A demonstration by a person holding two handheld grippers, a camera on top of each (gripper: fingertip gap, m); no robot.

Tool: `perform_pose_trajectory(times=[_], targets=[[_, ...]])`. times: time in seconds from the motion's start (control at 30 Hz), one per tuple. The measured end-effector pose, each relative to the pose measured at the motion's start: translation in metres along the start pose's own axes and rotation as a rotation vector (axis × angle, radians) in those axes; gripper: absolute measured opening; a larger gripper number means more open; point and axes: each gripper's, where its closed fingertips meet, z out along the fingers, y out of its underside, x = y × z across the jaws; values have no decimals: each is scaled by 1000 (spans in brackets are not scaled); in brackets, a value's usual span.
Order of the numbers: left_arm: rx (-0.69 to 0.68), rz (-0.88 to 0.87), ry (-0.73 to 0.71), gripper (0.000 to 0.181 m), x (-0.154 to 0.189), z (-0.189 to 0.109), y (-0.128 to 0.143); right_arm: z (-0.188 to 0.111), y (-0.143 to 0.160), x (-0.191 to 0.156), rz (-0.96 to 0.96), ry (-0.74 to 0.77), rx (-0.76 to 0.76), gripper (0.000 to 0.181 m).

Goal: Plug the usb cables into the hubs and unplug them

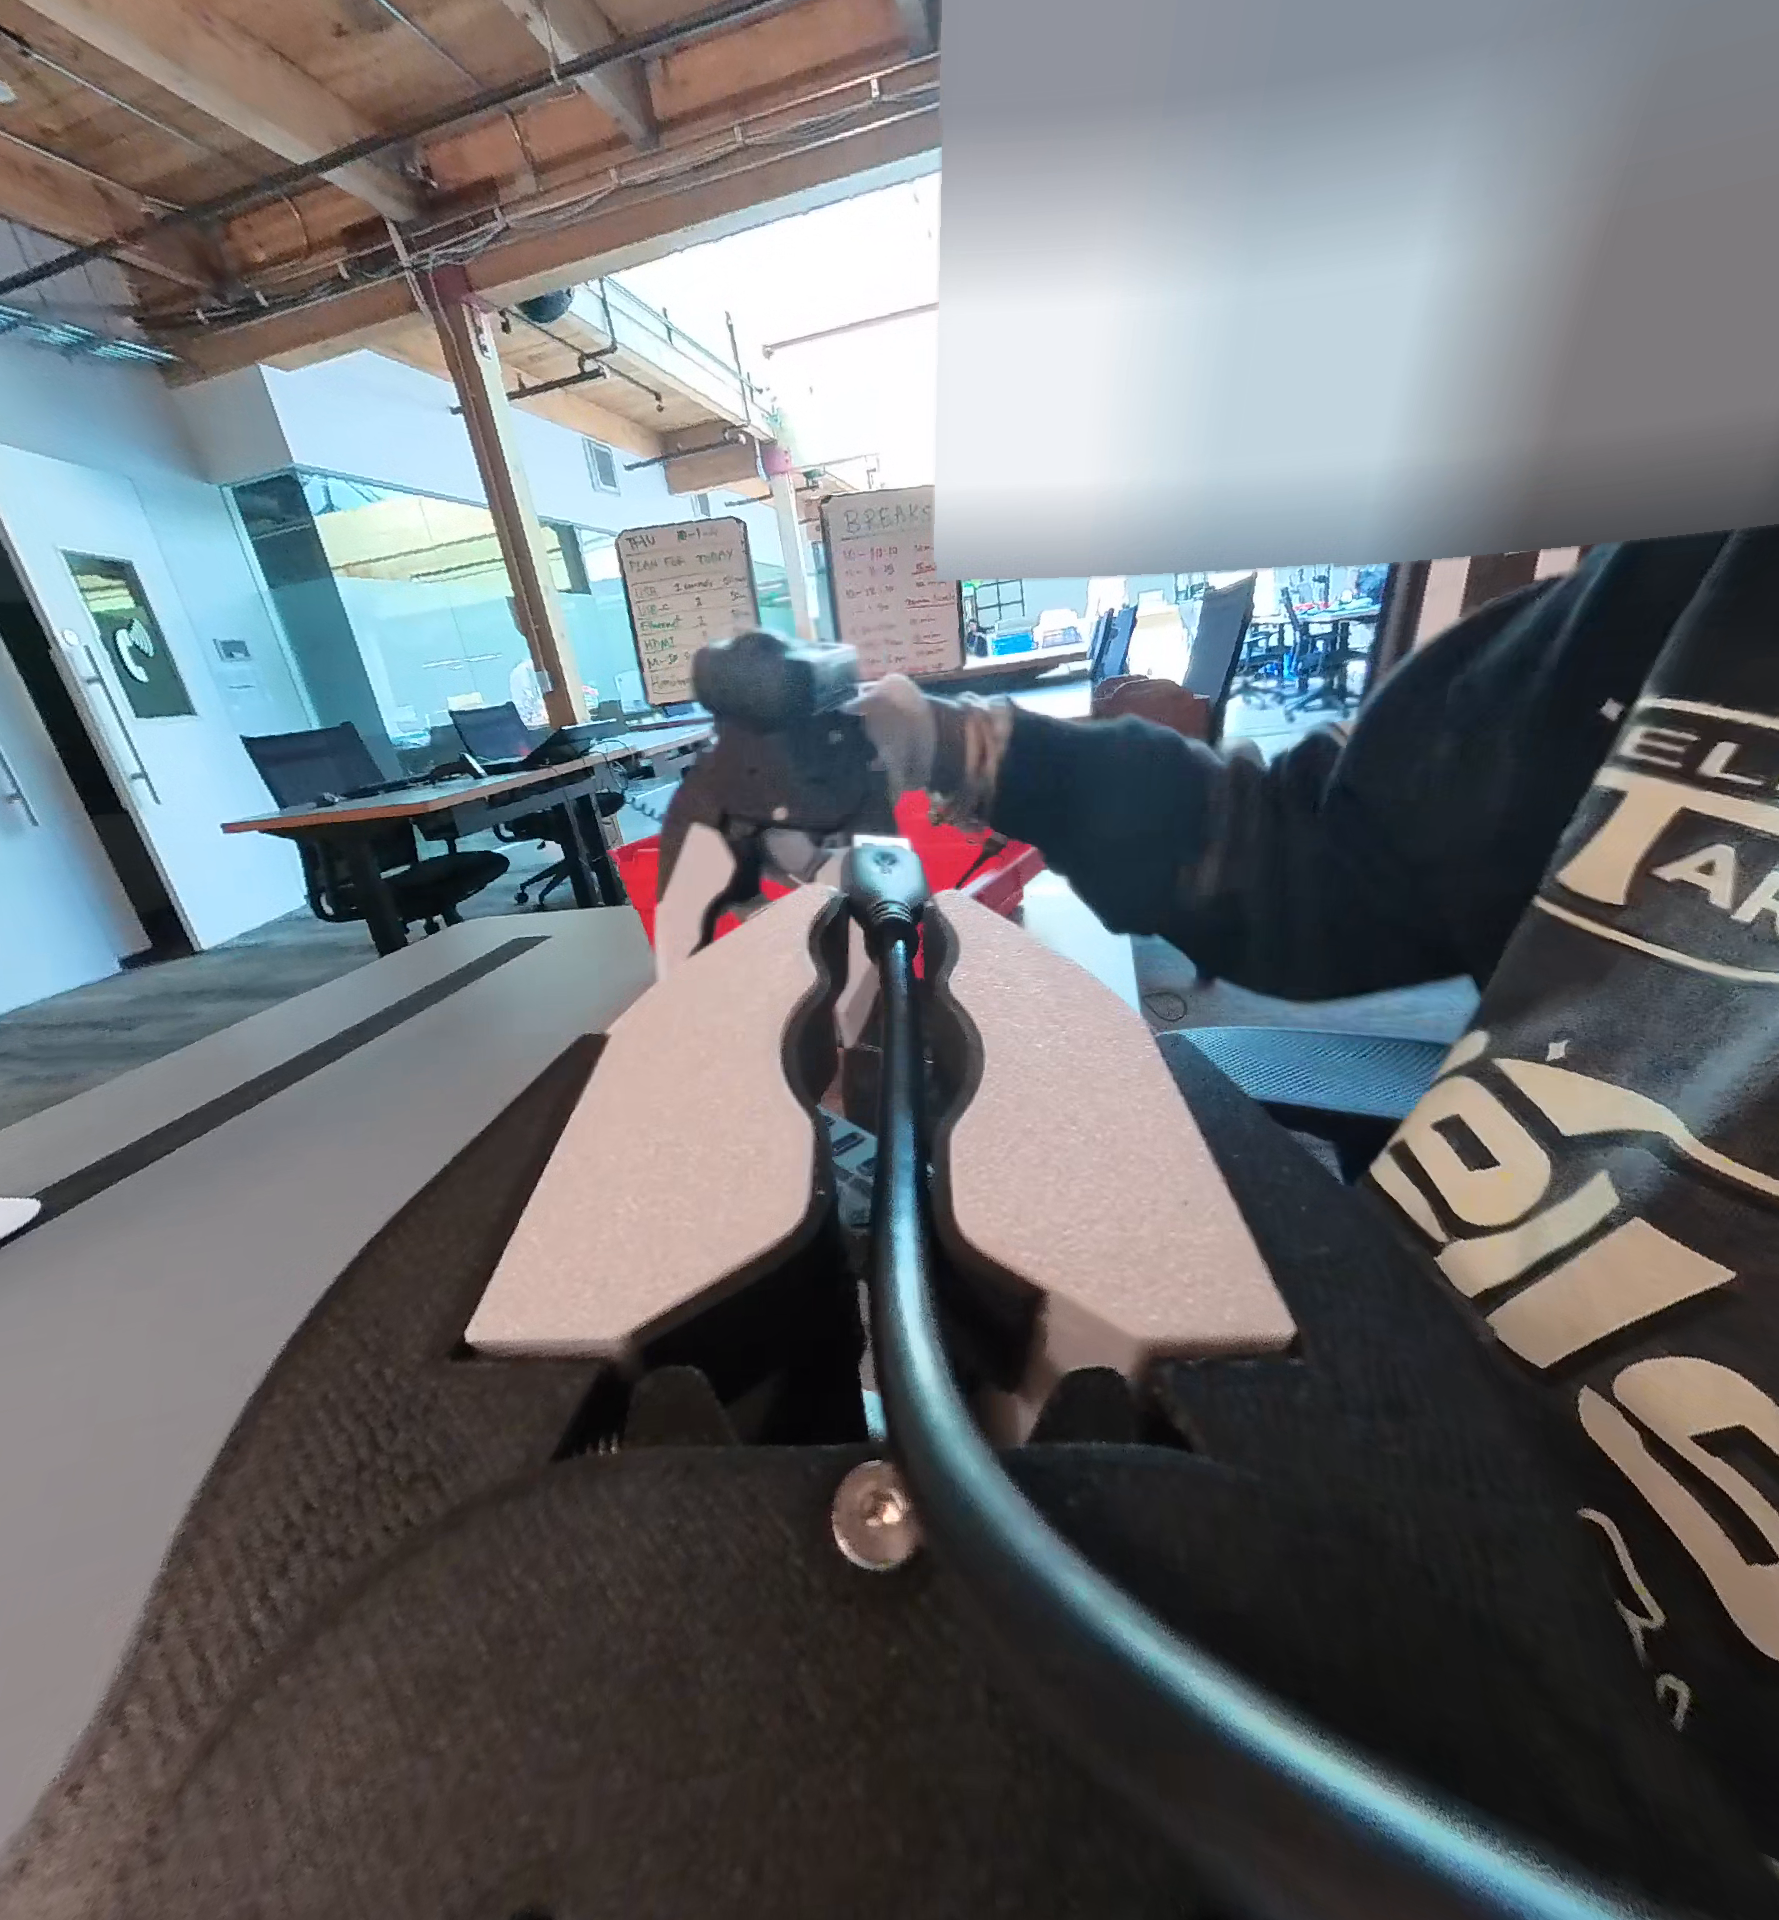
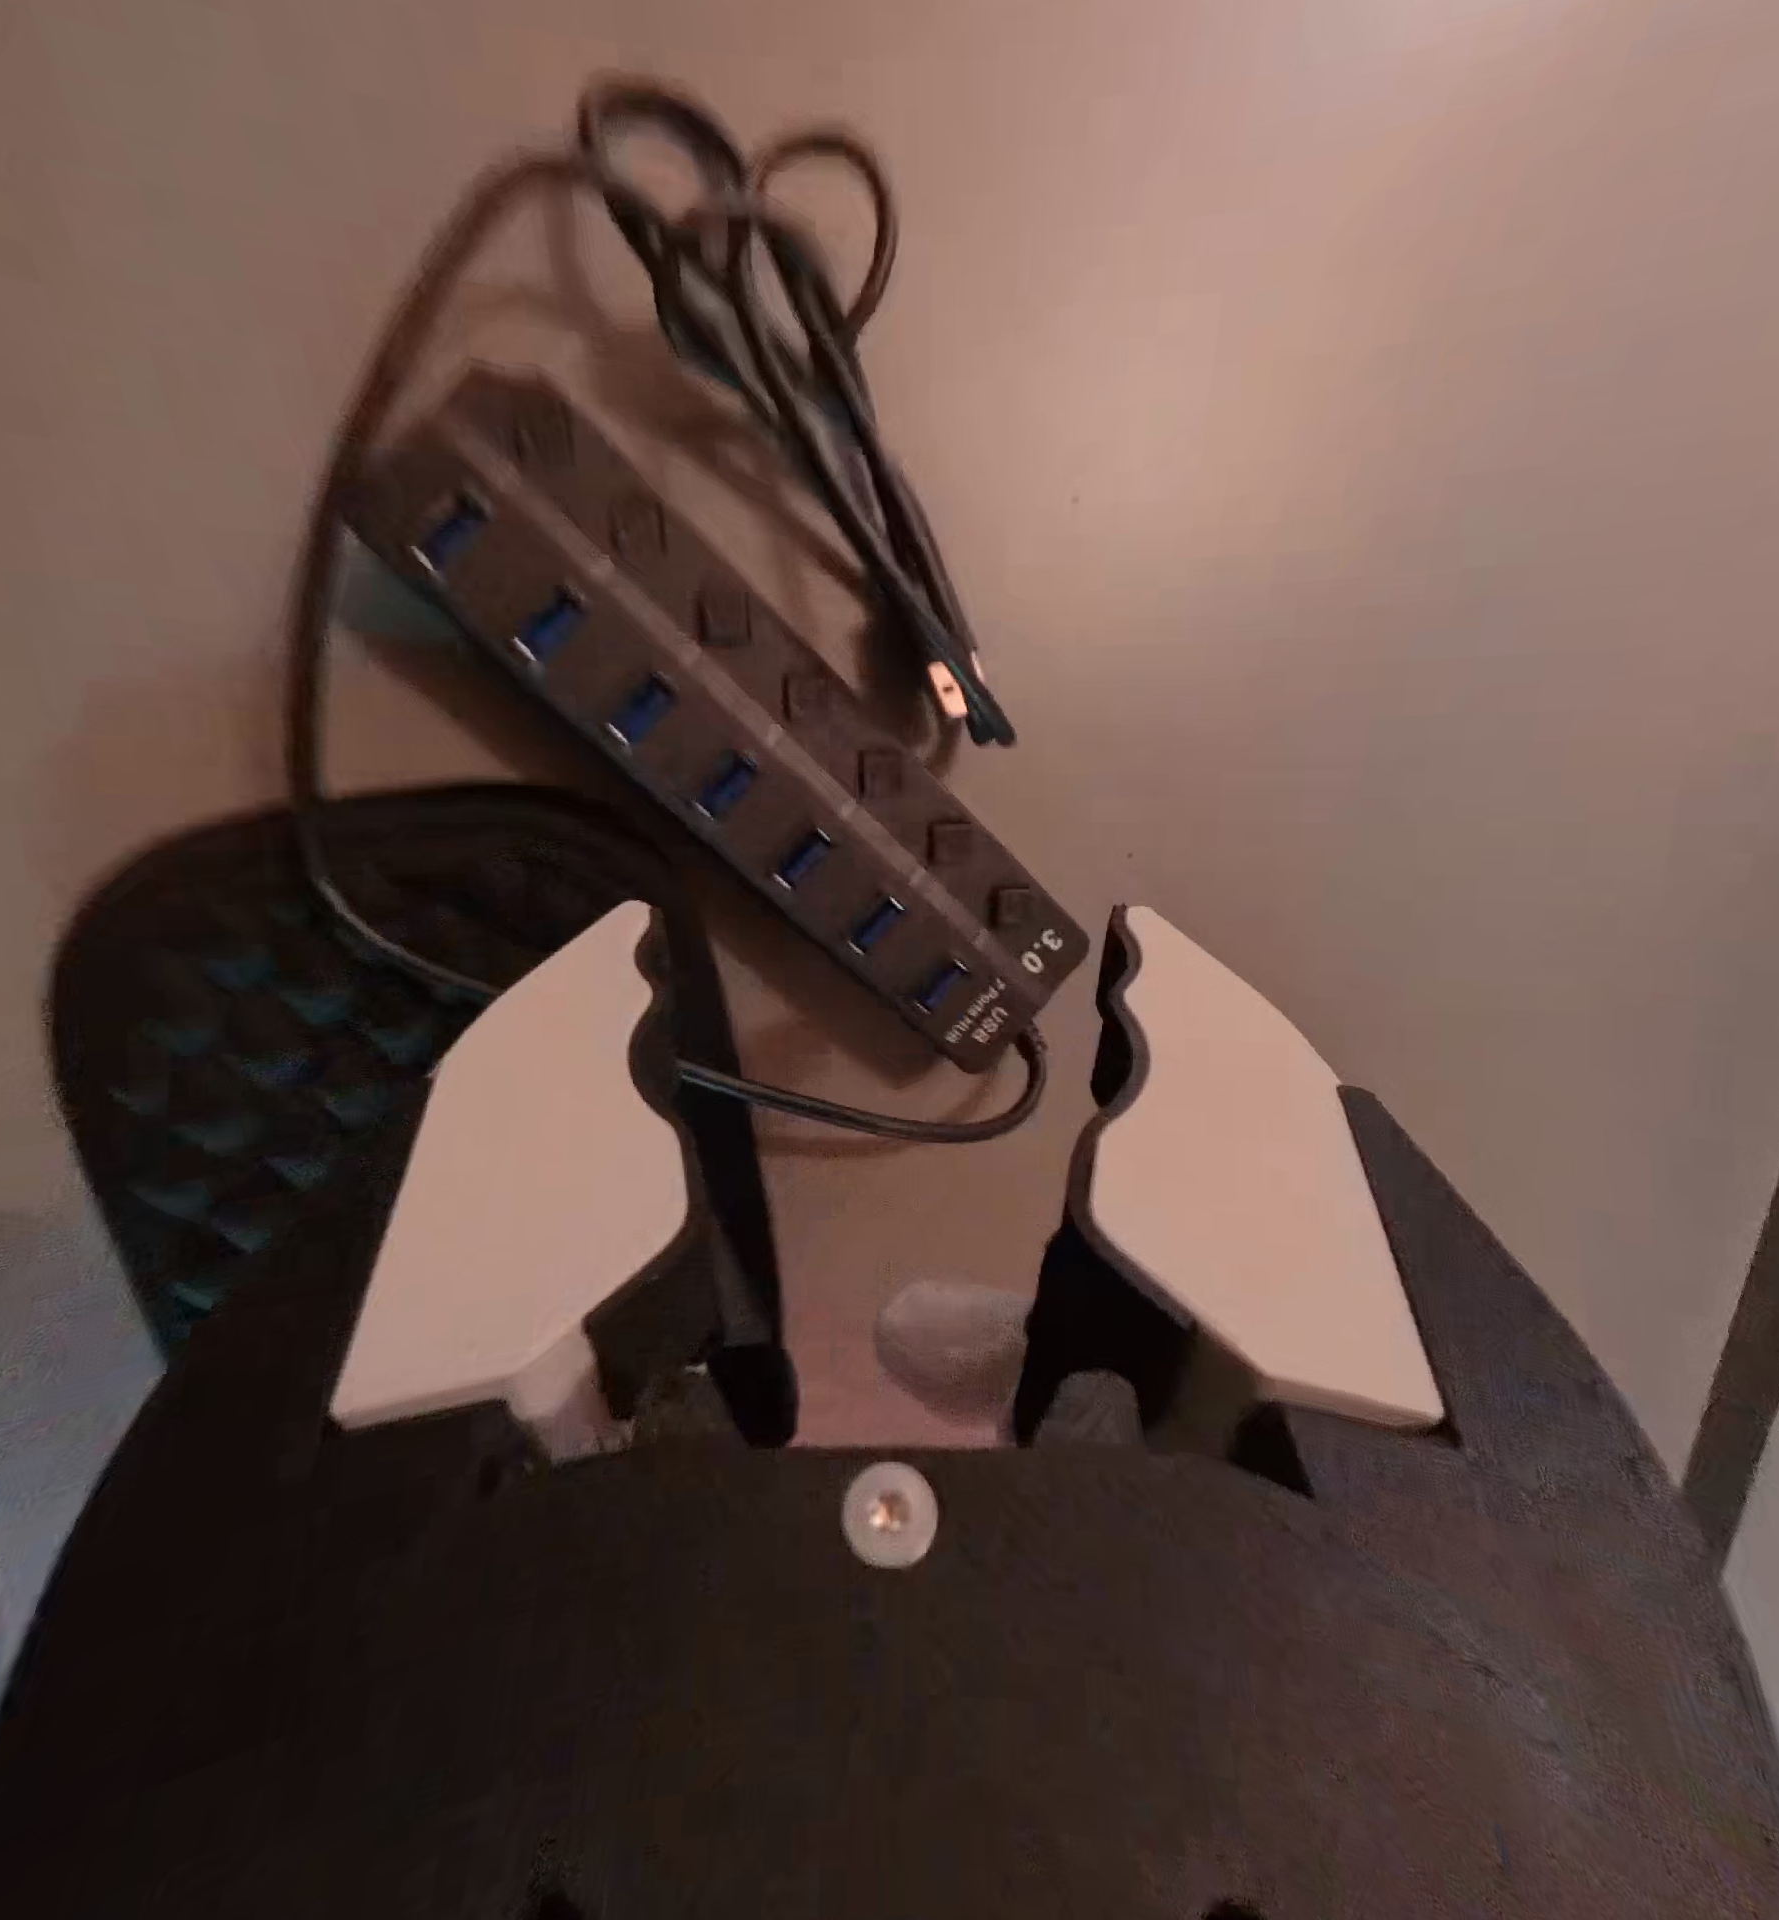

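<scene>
two grippers are in use. left gripper [image 1: 883,906]: its pale fingers [image 1: 698,1122] are closed on a black usb cable [image 1: 900,1195], clamping it just behind the plug. the plug [image 1: 880,868] sticks out past the fingertips toward 12 o'clock, metal end forward. the cable runs back between the fingers toward 6 o'clock, passes over a screw [image 1: 872,1525] in the black body, then curves off to 4 o'clock. this gripper is raised and points out across the room, above a grey table [image 1: 272,1174]. beyond the plug, at 12 o'clock, the right gripper [image 1: 776,748] appears blurred, held by a person's hand [image 1: 911,727] in a dark sleeve [image 1: 1176,821]. a red bin [image 1: 978,868] shows behind it.

right gripper [image 2: 885,920]: fingers [image 2: 526,1164] spread apart, holding nothing. it points down at a tan surface [image 2: 1384,520]. a black usb hub [image 2: 729,727] lies there, running from 10 o'clock to 4 o'clock, its near end between the fingertips. a row of blue ports [image 2: 724,784] faces 8 o'clock; all visible ports are vacant. the hub's own lead [image 2: 864,1122] leaves the near end and loops toward 9 o'clock, passing behind the left finger. a bundle of loose black cables [image 2: 791,343] lies at 12 o'clock, just beside the hub, plugs pointing to 5 o'clock. contact between bundle and hub cannot be determined because of blur.
</scene>
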Motion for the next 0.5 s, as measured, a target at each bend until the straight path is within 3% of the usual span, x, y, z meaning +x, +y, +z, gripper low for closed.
perform_pose_trajectory(times=[0.2,0.4,0.5], targets=[[1,-4,20,12,2,-1,5,26,35,28,-296,-73,-186,77],[16,-19,28,12,1,-6,6,52,38,23,-280,-240,-95,90],[17,-18,27,12,0,-7,7,55,25,11,-218,-336,36,68]])
